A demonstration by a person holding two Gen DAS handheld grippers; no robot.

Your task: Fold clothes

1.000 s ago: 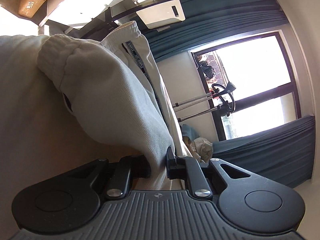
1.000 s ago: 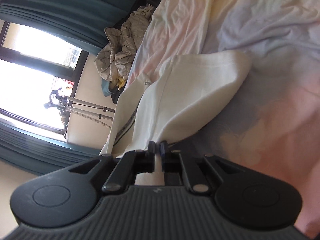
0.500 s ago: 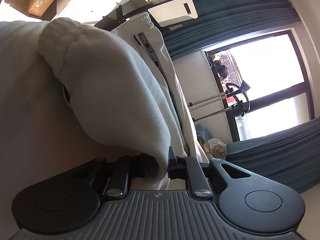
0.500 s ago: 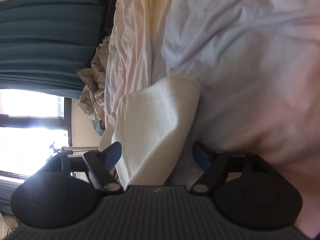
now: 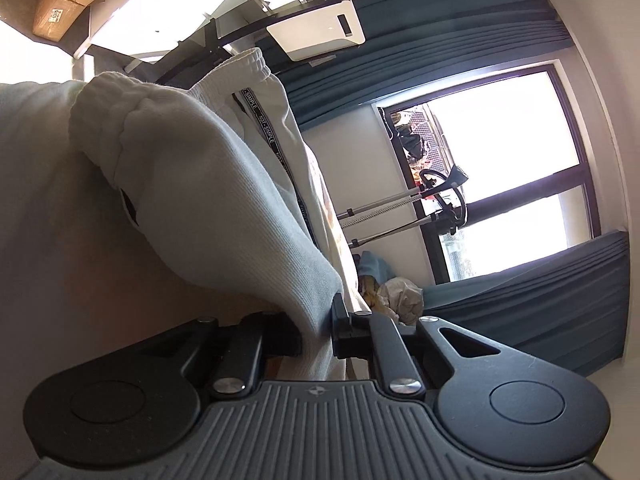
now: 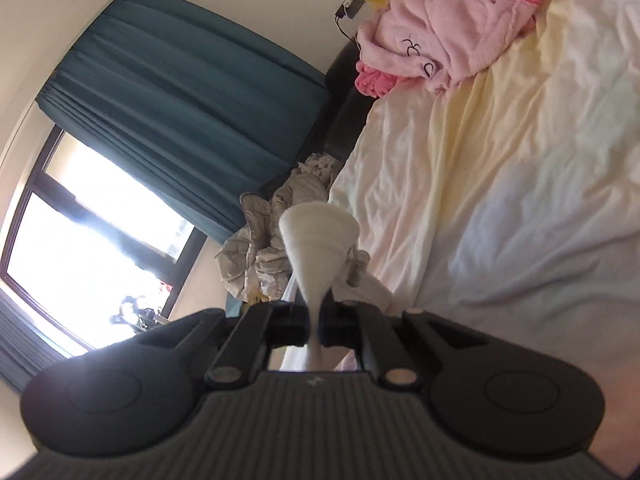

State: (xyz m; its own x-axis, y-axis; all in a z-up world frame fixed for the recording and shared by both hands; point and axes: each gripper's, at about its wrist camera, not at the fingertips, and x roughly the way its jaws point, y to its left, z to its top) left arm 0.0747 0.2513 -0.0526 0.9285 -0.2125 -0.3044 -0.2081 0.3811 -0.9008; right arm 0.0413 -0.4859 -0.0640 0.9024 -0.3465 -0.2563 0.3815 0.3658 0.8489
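A pair of off-white sweatpants (image 5: pixel 208 184) with a black lettered side stripe fills the left wrist view, its elastic cuff at upper left. My left gripper (image 5: pixel 316 332) is shut on a fold of this fabric. In the right wrist view my right gripper (image 6: pixel 316 328) is shut on another part of the sweatpants (image 6: pixel 318 248), which rises as a narrow white fold above the jaws. Below lies the bed sheet (image 6: pixel 500 200), pale pink, yellow and lilac.
A pink fleece garment (image 6: pixel 444 32) lies at the bed's head. A crumpled beige garment (image 6: pixel 272 256) sits beside the bed. Teal curtains (image 6: pixel 180 112) and a bright window (image 5: pixel 500 160) stand behind. A cardboard box (image 5: pixel 60 8) is on the floor.
My right gripper was shut, opened half a second ago, and is now shut again on the white fabric, tilted up toward the bed's head. My left gripper kept its hold and shifted slightly.
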